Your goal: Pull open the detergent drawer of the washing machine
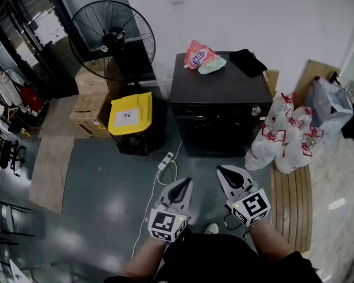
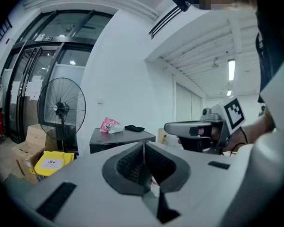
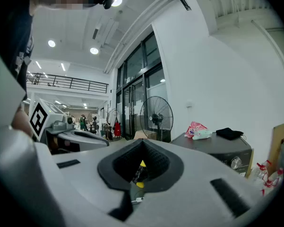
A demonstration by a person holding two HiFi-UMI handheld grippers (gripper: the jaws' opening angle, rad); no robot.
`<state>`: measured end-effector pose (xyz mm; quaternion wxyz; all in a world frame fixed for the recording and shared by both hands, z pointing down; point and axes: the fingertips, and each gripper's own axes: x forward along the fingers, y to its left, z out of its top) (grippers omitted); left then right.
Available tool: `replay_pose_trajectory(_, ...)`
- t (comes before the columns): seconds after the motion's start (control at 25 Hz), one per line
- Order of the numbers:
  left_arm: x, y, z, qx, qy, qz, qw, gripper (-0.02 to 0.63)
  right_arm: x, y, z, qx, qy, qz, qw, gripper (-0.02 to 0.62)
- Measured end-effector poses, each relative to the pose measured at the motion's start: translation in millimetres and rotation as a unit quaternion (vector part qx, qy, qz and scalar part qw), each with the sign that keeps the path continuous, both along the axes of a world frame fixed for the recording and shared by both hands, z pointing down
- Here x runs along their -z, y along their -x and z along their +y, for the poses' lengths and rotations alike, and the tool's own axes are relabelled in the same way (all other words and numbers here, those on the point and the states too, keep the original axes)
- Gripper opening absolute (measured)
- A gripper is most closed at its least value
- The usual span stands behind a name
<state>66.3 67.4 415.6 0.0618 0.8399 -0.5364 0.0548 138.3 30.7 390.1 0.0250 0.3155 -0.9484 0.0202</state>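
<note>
A black washing machine [image 1: 222, 93] stands against the white wall, well ahead of both grippers; its control strip carries a silver knob [image 1: 256, 109], and I cannot make out the detergent drawer. My left gripper [image 1: 181, 187] and right gripper [image 1: 228, 173] hover side by side over the grey floor, both shut with nothing between the jaws. In the left gripper view the shut jaws [image 2: 143, 148] point toward the washer [image 2: 118, 140], with the right gripper [image 2: 182, 128] alongside. In the right gripper view the shut jaws [image 3: 142, 145] sit left of the washer [image 3: 222, 148] and its knob [image 3: 235, 163].
On the washer lie a pink packet [image 1: 199, 55] and a black cloth [image 1: 247, 61]. A standing fan [image 1: 112, 37], cardboard boxes [image 1: 91, 105] and a yellow-lidded bin [image 1: 130, 114] are at its left. A power strip [image 1: 165, 161] lies on the floor. Bags of bottles [image 1: 283, 137] crowd the right side.
</note>
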Motion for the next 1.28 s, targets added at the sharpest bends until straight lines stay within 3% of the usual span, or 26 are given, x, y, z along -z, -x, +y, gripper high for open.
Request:
replay_pose_trajectory(0.52,1,-3,14,-0.011,-0.007,0.021,0.9997,0.020,0,-4,15,-0.010,0.002,-0.006,1.000,0.008)
replay_pose_trajectory(0.56,1,-3,14,-0.015,-0.007,0.024,0.9996,0.033,0,-2,15,-0.010,0.003,-0.005,1.000,0.008)
replay_pose_trajectory(0.64,2,-1,16,-0.023,-0.007,0.028,0.9993,0.127,-1,2,16,-0.008,0.007,-0.008,1.000,0.011)
replay_pose_trajectory(0.72,2,3,16,-0.026,-0.007,0.031,0.9991,0.158,-2,8,16,-0.004,0.017,-0.016,1.000,0.071)
replay_pose_trajectory(0.92,-2,23,13,-0.028,-0.006,0.036,0.9989,0.242,-9,25,7,-0.009,0.048,-0.046,0.998,0.146)
replay_pose_trajectory(1.08,-14,46,5,-0.030,0.007,0.042,0.9986,0.264,-22,42,-7,-0.026,0.076,-0.059,0.995,0.226)
replay_pose_trajectory(1.28,-32,72,-11,-0.036,0.028,0.055,0.9974,0.268,-36,62,-30,-0.047,0.108,-0.075,0.990,0.256)
